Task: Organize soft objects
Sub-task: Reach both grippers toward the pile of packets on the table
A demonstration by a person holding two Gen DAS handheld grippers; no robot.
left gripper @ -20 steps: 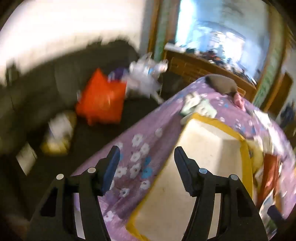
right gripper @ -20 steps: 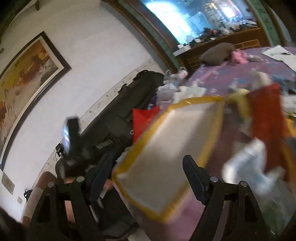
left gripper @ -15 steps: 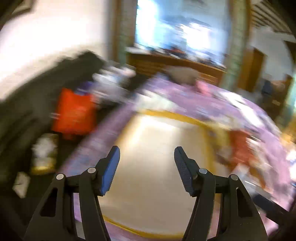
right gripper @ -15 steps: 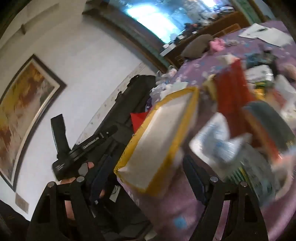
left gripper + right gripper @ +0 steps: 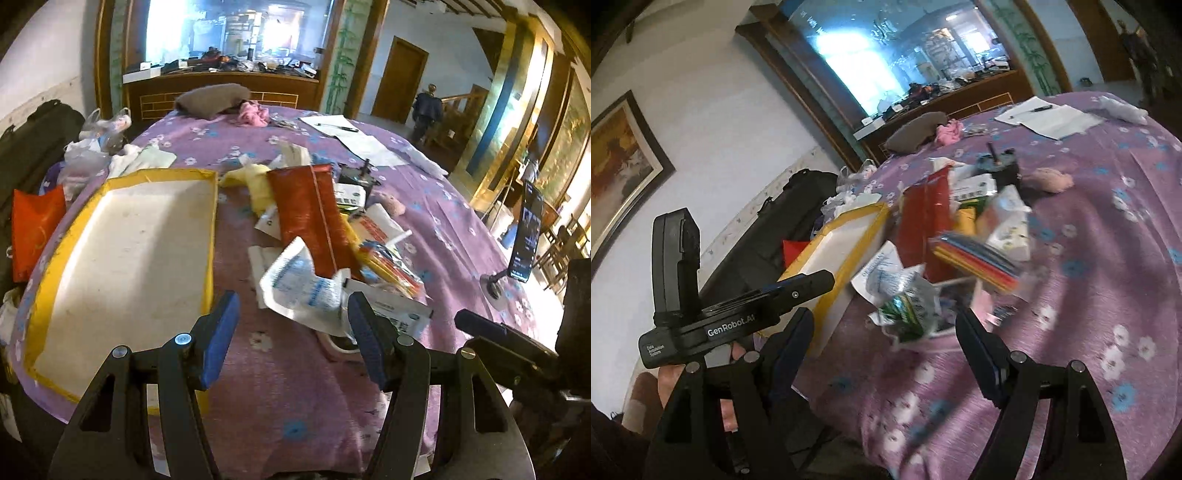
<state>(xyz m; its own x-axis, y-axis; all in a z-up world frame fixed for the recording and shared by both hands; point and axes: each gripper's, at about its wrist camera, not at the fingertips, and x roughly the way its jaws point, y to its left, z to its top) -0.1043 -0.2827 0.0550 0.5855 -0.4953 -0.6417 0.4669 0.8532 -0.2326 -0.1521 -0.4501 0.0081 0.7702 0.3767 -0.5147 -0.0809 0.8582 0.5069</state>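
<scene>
Counter (image 5: 436, 206), purple floral cloth: yellow-rimmed tray (image 5: 122, 258) left, bare; heap of soft packets (image 5: 321, 236) just beside it (red pouch topmost). My left gripper (image 5: 291, 338) and right gripper (image 5: 882, 350): both wide, holding nothing.

Yellow-rimmed tray (image 5: 210, 221), white inside, lies flat on the purple flowered cloth, empty. Just beside its far corner: heap of soft packets. Long red pouch (image 5: 310, 218) lies on top, running away from the camera. Crumpled white-and-blue plastic packet (image 5: 299, 284) at the near end of the heap, partly over the pouch's near end. Pale yellow soft thing (image 5: 255, 181) at the far end, next to the tray's corner. Bundle of coloured strips (image 5: 975, 258) to the pouch's right. Small pink fluffy lump (image 5: 1049, 179) lies apart, beyond the heap.
</scene>
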